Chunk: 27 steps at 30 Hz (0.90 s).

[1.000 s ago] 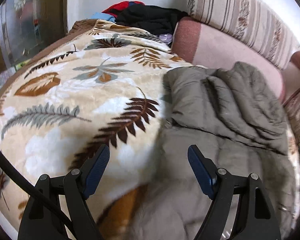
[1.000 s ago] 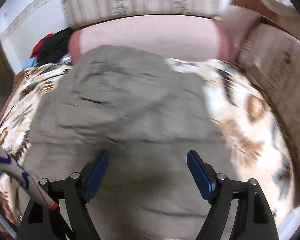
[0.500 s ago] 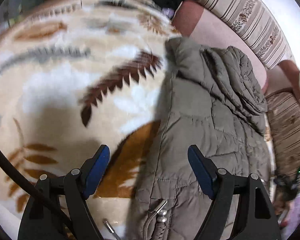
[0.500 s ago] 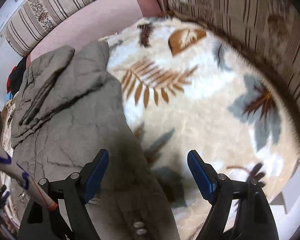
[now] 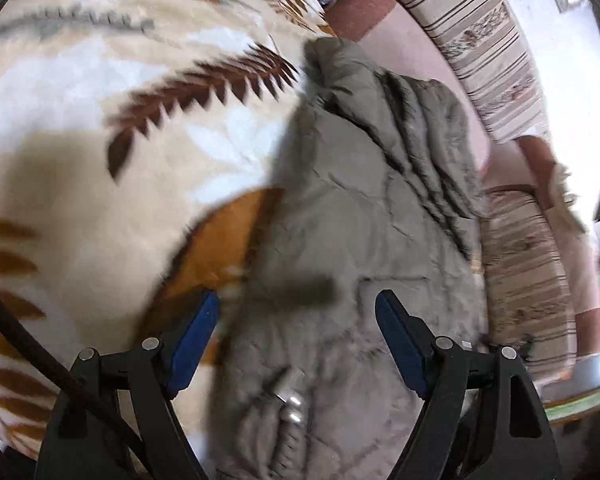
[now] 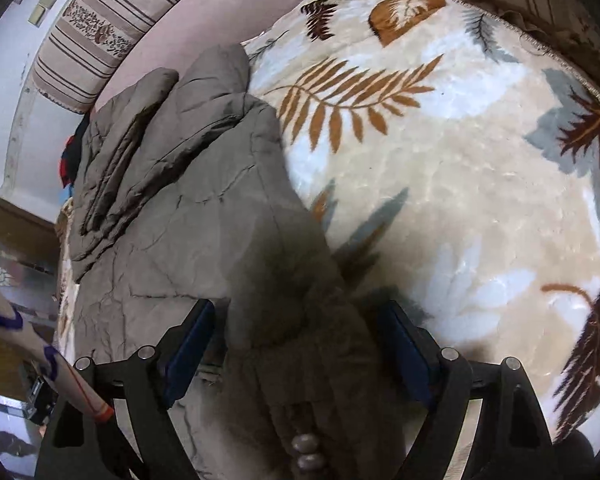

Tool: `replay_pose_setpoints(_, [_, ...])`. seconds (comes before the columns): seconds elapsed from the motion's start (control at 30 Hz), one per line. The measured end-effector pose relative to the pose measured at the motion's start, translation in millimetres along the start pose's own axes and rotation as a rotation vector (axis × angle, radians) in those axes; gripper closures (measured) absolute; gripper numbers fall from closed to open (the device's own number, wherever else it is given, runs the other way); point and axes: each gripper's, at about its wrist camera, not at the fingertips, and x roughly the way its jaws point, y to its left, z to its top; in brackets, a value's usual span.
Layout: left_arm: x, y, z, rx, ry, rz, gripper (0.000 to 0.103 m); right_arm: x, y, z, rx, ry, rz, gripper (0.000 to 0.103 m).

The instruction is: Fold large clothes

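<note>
A grey-brown padded jacket [image 5: 364, 216] lies on a leaf-patterned blanket [image 5: 100, 140], its far part bunched into folds. My left gripper [image 5: 296, 332] hangs open over the jacket's near left edge, where metal cord ends [image 5: 290, 400] show. The same jacket [image 6: 188, 216] fills the left of the right wrist view. My right gripper [image 6: 296, 340] straddles the jacket's near right edge, its jaws opening, blue pads [image 6: 400, 344] apart from the fabric. Round cord beads [image 6: 306, 450] sit just below it.
The blanket [image 6: 440, 200] spreads wide to the right of the jacket. A pink cushion [image 5: 412, 40] and striped sofa back [image 5: 484, 44] stand behind. A striped sofa arm [image 5: 528, 280] lies right of the jacket. Dark and red clothes [image 6: 70, 156] are piled at the far end.
Both grippers have tipped downward and come close over the jacket's near edges. The jacket's hem and cord ends now lie between the fingers. The right jaws have widened slightly.
</note>
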Motion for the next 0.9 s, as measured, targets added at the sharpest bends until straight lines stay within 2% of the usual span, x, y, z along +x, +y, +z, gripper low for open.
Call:
replay_pose_setpoints(0.2, [-1, 0, -29, -0.033, 0.021, -0.104, 0.024, 5, 11, -8, -0.042, 0.048, 0.036, 0.015])
replay_pose_setpoints(0.3, [-8, 5, -47, -0.068, 0.03, -0.189, 0.024, 5, 16, -16, -0.079, 0.083, 0.043, 0.015])
replay_pose_setpoints(0.47, [-12, 5, -74, -0.084, 0.047, -0.303, 0.024, -4, 16, -30, -0.096, 0.111, 0.112, 0.015])
replay_pose_setpoints(0.53, [-7, -2, -82, -0.057, 0.068, -0.297, 0.024, -7, 14, -36, -0.088, 0.116, 0.14, 0.015])
replay_pose_setpoints(0.63, [2, -13, -85, -0.019, 0.091, -0.244, 0.024, -12, 9, -45, -0.067, 0.122, 0.183, 0.017])
replay_pose_setpoints(0.9, [11, -21, -87, 0.0, 0.097, -0.188, 0.026, -25, 5, -77, -0.109, 0.161, 0.235, 0.019])
